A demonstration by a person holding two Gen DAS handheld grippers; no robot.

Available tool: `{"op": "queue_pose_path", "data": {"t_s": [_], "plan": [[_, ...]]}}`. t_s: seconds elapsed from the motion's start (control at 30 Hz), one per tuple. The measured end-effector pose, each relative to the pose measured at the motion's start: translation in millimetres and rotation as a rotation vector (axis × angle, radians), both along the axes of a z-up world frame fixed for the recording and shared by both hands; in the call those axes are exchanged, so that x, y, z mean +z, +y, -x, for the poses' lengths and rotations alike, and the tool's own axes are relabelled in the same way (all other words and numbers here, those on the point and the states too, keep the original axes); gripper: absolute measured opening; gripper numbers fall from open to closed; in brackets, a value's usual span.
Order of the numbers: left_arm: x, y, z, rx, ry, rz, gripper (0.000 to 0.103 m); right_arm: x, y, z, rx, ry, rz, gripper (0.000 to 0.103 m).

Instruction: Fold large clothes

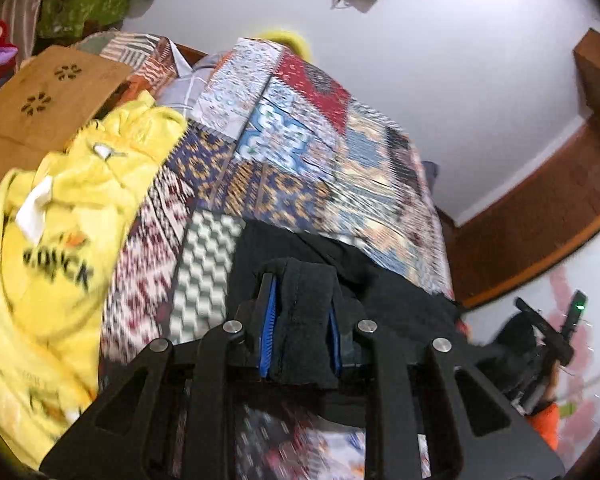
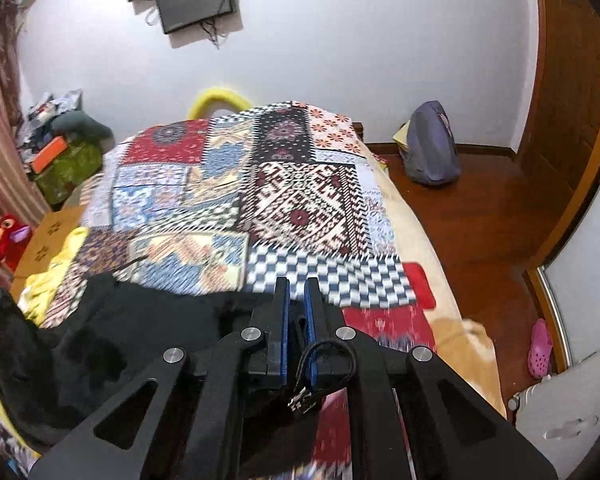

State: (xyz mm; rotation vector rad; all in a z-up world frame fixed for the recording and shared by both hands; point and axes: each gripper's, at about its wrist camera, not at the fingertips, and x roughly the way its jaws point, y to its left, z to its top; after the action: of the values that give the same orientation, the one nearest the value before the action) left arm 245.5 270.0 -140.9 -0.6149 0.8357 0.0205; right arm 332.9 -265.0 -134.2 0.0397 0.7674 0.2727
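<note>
A black garment [image 1: 400,296] lies over the near end of the bed and stretches between my two grippers. My left gripper [image 1: 302,280] is shut on a thick fold of it, and black cloth fills the space between the blue pads [image 1: 269,316]. In the right wrist view the black garment [image 2: 112,340] hangs to the left. My right gripper [image 2: 296,284] has its pads almost together on a thin dark edge of that cloth. A black cord loop with a tag [image 2: 324,368] dangles under the right jaws. The right gripper [image 1: 540,344] also shows at the far right of the left wrist view.
The bed carries a patchwork cover [image 2: 300,200]. A yellow duck-print garment [image 1: 60,240] is heaped at the bed's left side beside a cardboard box [image 1: 48,96]. A red plush toy [image 2: 4,240], a purple backpack [image 2: 432,148] and a pink slipper [image 2: 540,344] sit around the wooden floor [image 2: 480,220].
</note>
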Motion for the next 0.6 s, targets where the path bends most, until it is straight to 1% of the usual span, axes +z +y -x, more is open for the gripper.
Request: {"op": "queue_pose_path", "data": {"t_s": [0.13, 0.17, 0.23, 0.27, 0.3, 0.33, 0.4, 0.5, 0.6], "plan": [[-34, 3, -51, 0.034, 0.053, -0.033, 0.022, -24, 4, -41, -0.045, 0.048, 0.016, 0.005], [-44, 3, -63, 0.040, 0.071, -0.048, 0.022, -32, 4, -50, -0.057, 0.064, 0.033, 0.002], [-63, 4, -82, 0.049, 0.098, -0.073, 0.022, -53, 5, -68, -0.097, 0.094, 0.080, 0.002], [-71, 5, -89, 0.056, 0.111, -0.070, 0.022, -64, 1, -78, -0.108, 0.128, 0.068, 0.002], [-80, 6, -94, 0.060, 0.125, -0.062, 0.022, -80, -5, -86, -0.124, 0.178, 0.030, 0.002], [-91, 5, -102, 0.057, 0.148, -0.051, 0.023, -89, -8, -92, -0.128, 0.209, 0.011, 0.002], [-106, 1, -113, 0.027, 0.182, -0.050, 0.023, -106, -8, -93, -0.130, 0.230, 0.026, 0.002], [-107, -9, -117, 0.001, 0.200, -0.119, 0.026, -112, 0, -83, -0.091, 0.225, 0.059, 0.003], [-86, -19, -112, -0.020, 0.195, -0.227, 0.027, -96, 0, -73, -0.079, 0.187, 0.091, 0.003]]}}
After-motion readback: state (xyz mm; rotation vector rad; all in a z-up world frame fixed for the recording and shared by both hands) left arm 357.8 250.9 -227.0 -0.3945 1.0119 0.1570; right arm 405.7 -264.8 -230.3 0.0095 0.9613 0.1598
